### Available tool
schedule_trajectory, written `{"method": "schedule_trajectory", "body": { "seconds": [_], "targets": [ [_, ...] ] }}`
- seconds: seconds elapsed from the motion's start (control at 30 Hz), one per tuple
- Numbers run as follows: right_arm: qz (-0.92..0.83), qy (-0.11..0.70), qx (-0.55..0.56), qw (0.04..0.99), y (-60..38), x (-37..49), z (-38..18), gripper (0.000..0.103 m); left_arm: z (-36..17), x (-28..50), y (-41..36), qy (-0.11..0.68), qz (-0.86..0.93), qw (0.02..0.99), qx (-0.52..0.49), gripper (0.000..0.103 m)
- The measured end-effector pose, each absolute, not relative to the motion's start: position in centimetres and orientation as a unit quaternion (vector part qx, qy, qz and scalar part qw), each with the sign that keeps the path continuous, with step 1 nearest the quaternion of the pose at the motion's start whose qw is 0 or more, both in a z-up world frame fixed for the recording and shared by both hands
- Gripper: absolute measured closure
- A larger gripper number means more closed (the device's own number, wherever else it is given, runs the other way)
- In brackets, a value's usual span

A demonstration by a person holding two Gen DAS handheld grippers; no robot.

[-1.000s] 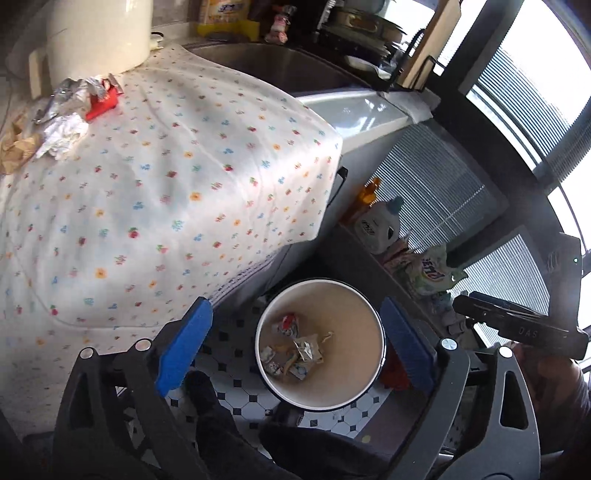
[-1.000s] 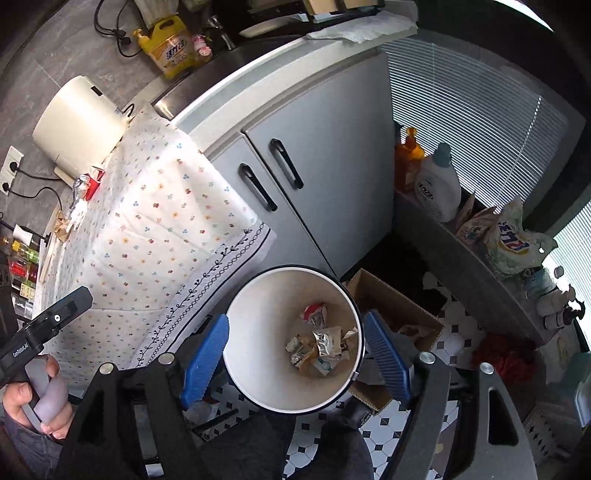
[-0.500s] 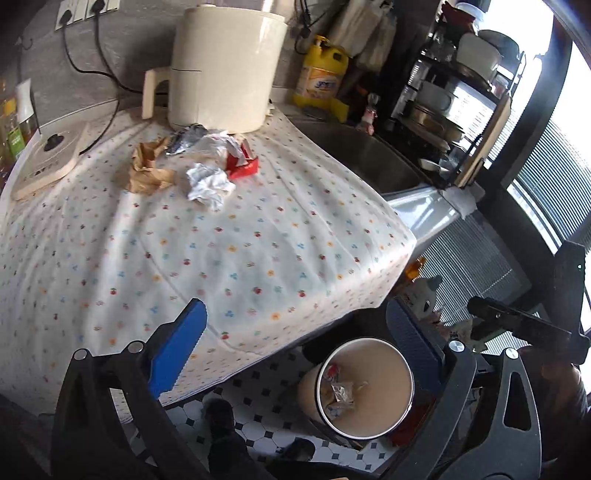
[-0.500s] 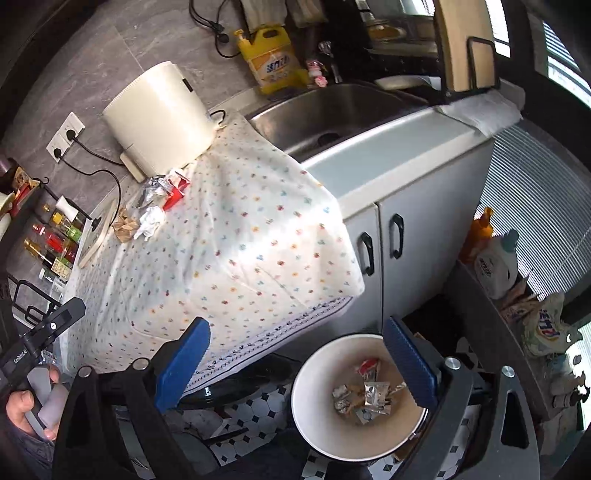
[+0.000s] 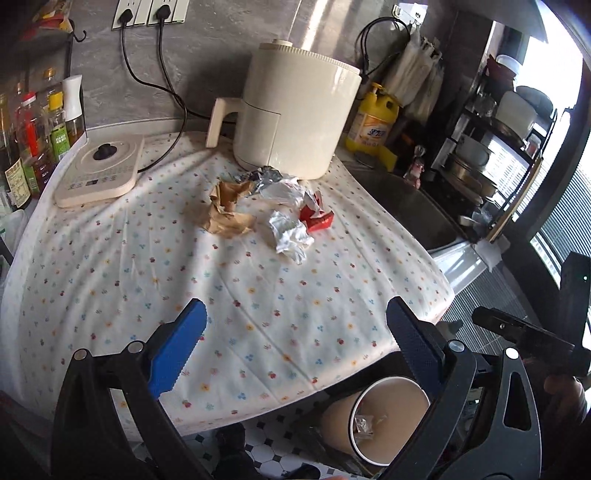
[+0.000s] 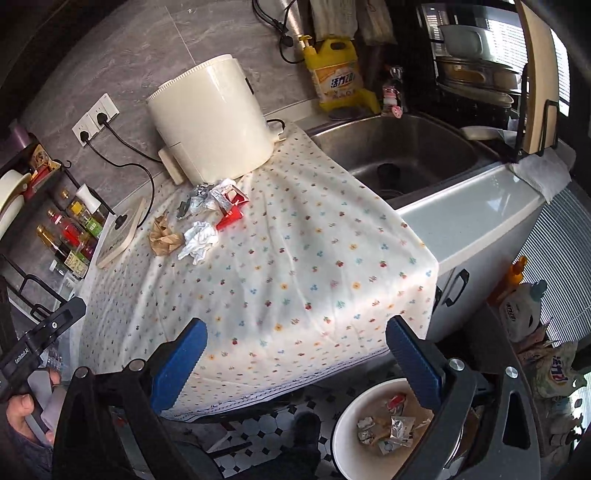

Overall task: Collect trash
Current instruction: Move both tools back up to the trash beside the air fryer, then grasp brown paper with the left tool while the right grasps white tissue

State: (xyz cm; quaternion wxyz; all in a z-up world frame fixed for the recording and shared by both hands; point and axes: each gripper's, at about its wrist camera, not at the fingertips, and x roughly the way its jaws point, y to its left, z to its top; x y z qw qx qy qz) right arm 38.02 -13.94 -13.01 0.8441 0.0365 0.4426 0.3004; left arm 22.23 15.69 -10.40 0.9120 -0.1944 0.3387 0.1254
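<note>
Kitchen worktop draped in a cream floral-print cloth (image 5: 258, 295), with grey marbled wall tiles (image 6: 122, 62) behind. At the back edge, a tall cream cylindrical appliance (image 5: 295, 110) plugged into white wall sockets (image 5: 151, 13); a flat cream induction hob (image 5: 99, 170) at the back left corner, just beside a row of sauce bottles (image 5: 33, 136). Right of the cloth, a stainless steel sink (image 6: 399, 155), with a yellow detergent bottle (image 6: 338, 74) on the ledge behind it. Trash heaped near the back edge, in front of the appliance: crumpled brown paper (image 5: 225, 210), crumpled white tissue (image 5: 290, 232), red wrapper (image 5: 317, 218), silver foil (image 5: 264, 177). Down on the black-and-white tiled floor (image 6: 258, 435), beyond the worktop's front edge, a round white bin (image 6: 347, 446) holding several wrappers. Left gripper (image 5: 295, 349) spread wide, nothing between its blue pads (image 5: 177, 350), above the cloth's front edge. Right gripper (image 6: 295, 362) likewise spread and empty.
</note>
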Motion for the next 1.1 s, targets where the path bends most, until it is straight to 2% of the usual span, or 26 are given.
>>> {"method": "schedule_trajectory", "body": {
  "seconds": [0.7,0.87,1.03,1.1],
  "targets": [
    [0.323,0.429,0.024,0.843,0.3,39.6,-12.9,0.008,-11.3,24.6,27.1,0.325,0.116,0.918,-0.197,0.006],
    [0.318,0.438,0.013,0.840,2.4,40.0,-13.6,0.015,-12.9,26.9,29.0,0.330,0.101,0.916,-0.206,0.007],
    [0.304,0.453,0.010,0.838,3.1,40.7,-14.4,0.025,-14.5,29.8,30.0,0.347,0.074,0.910,-0.214,0.018],
    [0.291,0.457,0.015,0.840,3.1,41.1,-14.7,0.025,-15.3,31.2,30.2,0.355,0.064,0.908,-0.213,0.022]
  ]
}}
